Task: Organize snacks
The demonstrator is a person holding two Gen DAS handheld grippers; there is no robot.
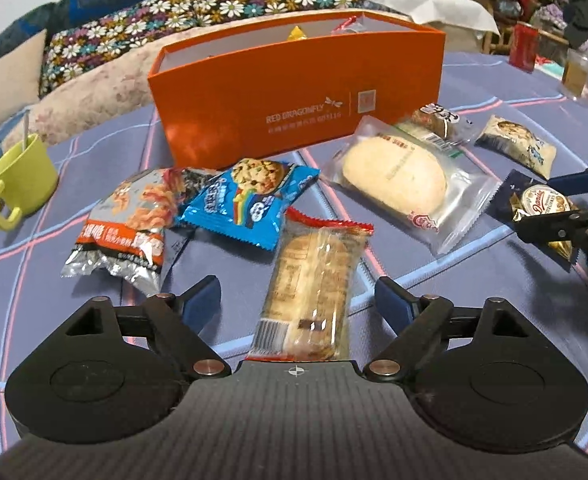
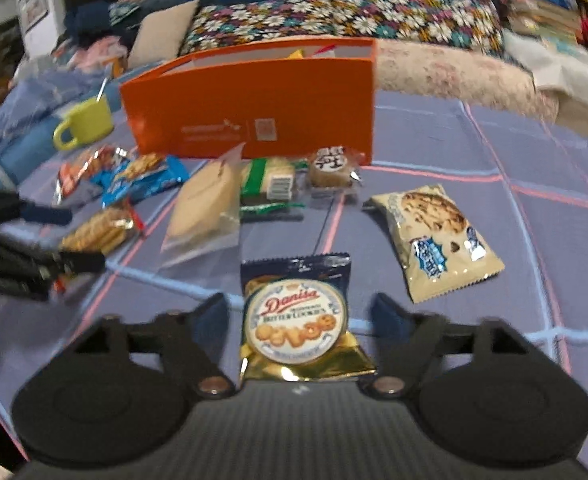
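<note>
**Snacks lie lengthwise between both pairs of open jaws; orange box sits beyond them**

Snacks are spread on the blue checked cloth (image 1: 434, 92) in front of the orange box (image 1: 294, 92), which stands open-topped with a couple of wrappers already showing above its rim.

Left gripper (image 1: 298, 300): jaws apart, not pressing on anything. The clear-wrapped biscuit stack (image 1: 314, 292) lies between the two blue fingertips, its long axis running straight away from the camera, along the pointing line of the fingers. Clear gaps on both sides of the wrapper, so no contact yet. Near end of the pack is hidden under the gripper body.

Right gripper (image 2: 298, 316): jaws also apart, nothing gripped. The Danisa butter cookie packet (image 2: 298, 320) sits between the fingertips, label upright to the camera, gold end toward the gripper, dark serrated end pointing toward the box. Gaps on both sides here too. This view is somewhat blurred.

Key relation: each packet is already centred between its own jaws with the narrow width across the gap, so my reading is that closing would catch each across its short side. No re-aiming looks needed.

Box lies directly ahead of both grippers, past the other snacks. The left one is nearer the box's left half; the right gripper (image 1: 550, 204) shows at the far right of the left view.

Risk, judged: crinkly film may slip or buckle under the pads.
</note>
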